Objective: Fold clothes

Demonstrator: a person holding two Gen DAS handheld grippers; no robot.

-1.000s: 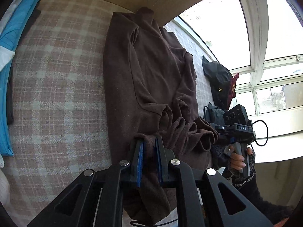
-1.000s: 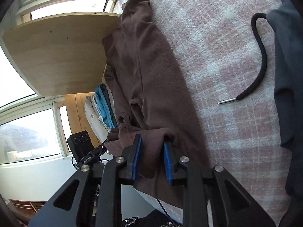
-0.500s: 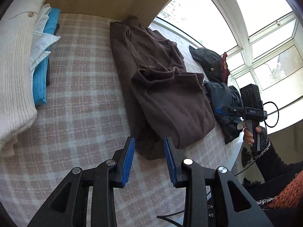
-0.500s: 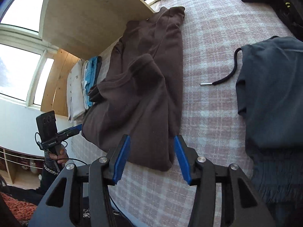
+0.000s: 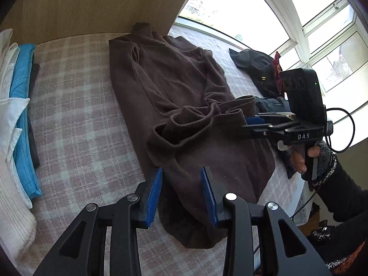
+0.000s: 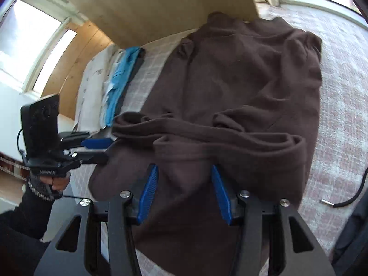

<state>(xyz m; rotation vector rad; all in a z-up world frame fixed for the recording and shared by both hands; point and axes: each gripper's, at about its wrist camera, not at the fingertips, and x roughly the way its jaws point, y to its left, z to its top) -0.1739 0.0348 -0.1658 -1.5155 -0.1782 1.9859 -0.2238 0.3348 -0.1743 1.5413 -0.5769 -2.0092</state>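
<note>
My left gripper (image 5: 181, 193) hangs with its blue-padded jaws spread wide, one on each side of the near end of the dark brown fleece top (image 5: 184, 105), and nothing is pinched between them. My right gripper (image 6: 184, 191) is likewise spread apart over the near hem of the same top (image 6: 241, 96), its pads clear of the cloth on both sides as far as I can see.

The brown top lies lengthwise on the pink and white checked bedcover (image 5: 76, 115), collar at the far end against the pale wooden board (image 5: 92, 4). Its lower part is doubled back in a loose roll across the middle, with a sleeve bunched along that fold.

In the left view my right gripper (image 5: 255, 122) reaches in from the right, level with the fold, held by my hand (image 5: 303, 158) in a dark knitted sleeve. In the right view my left gripper (image 6: 96, 142) comes in from the left at the fold's edge.

Far left on the bedcover sits a stack of folded clothes, cream, white and bright blue (image 5: 20, 115). To the right lie a black garment with a dark red patch (image 5: 257, 66) and a dark grey garment (image 5: 269, 104). A black cord with a metal tip (image 6: 345, 201) rests near the right edge.
</note>
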